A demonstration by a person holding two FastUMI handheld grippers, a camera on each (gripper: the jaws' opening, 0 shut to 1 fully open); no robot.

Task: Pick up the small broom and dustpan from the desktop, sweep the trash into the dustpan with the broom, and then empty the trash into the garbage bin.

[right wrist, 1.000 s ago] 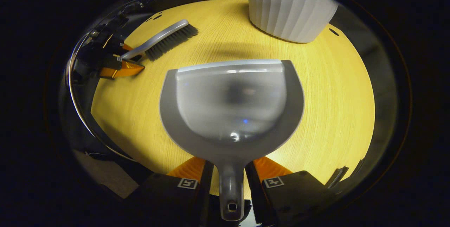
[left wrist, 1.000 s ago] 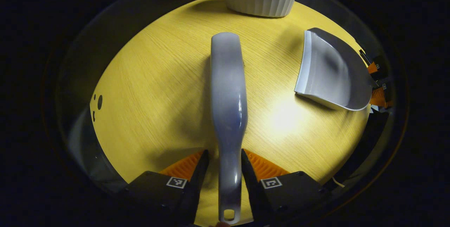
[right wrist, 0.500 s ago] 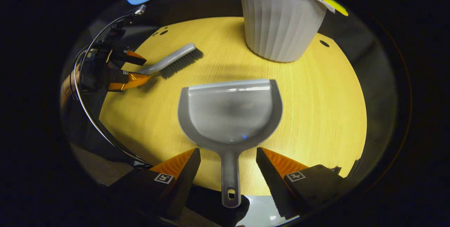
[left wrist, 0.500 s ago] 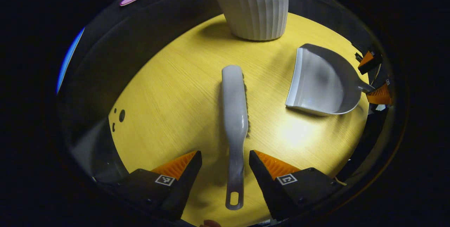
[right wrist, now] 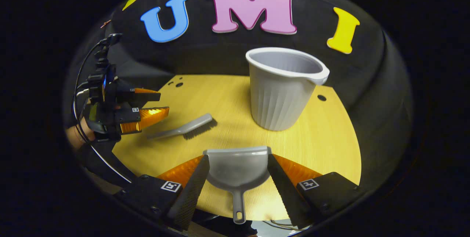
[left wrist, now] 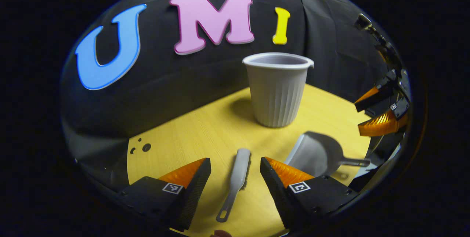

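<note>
On the yellow tabletop [right wrist: 330, 137], forward of both hand-held grippers: one small broom [left wrist: 237, 176] lying flat, its long axis running straight out between the spread fingers of the left hand-held gripper [left wrist: 235, 178], which holds nothing, handle end nearest that gripper. One dustpan [right wrist: 237, 167] flat on the tabletop, handle pointing back between the parted fingers of the right hand-held gripper [right wrist: 238, 178], likewise empty, its mouth facing the ribbed garbage bin [right wrist: 281, 88] standing upright beyond. Each tool lies nearer its own gripper; no trash can be made out on the tabletop, a layout fitting either tools awaiting pickup or tools set back down.
</note>
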